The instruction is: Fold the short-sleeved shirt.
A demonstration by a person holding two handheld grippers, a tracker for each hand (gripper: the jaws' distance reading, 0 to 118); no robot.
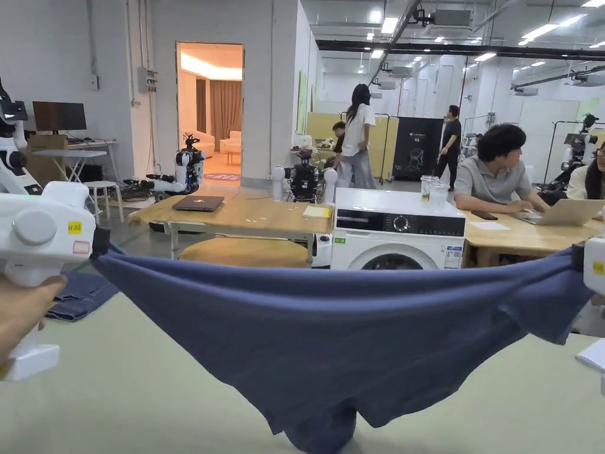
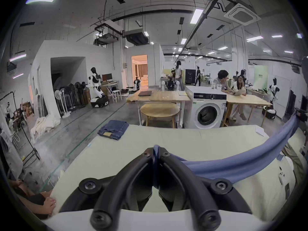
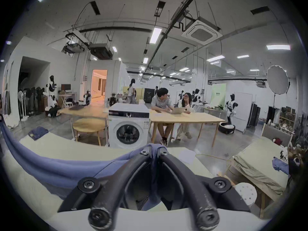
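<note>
Between the left tool [image 2: 156, 149] and right tool [image 3: 154, 149], each clenched on a corner, the blue shirt [image 1: 331, 337] sags above the bench [image 1: 130, 384]. Its bunched low end may land creased, or a corner may slip out.

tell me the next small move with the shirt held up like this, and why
Probably lower both hands together to lay the shirt flat on the table. The left hand-held gripper and right hand-held gripper each pinch an end; it sags between them, with its lowest part down at the table, so it cannot be folded yet.
</note>
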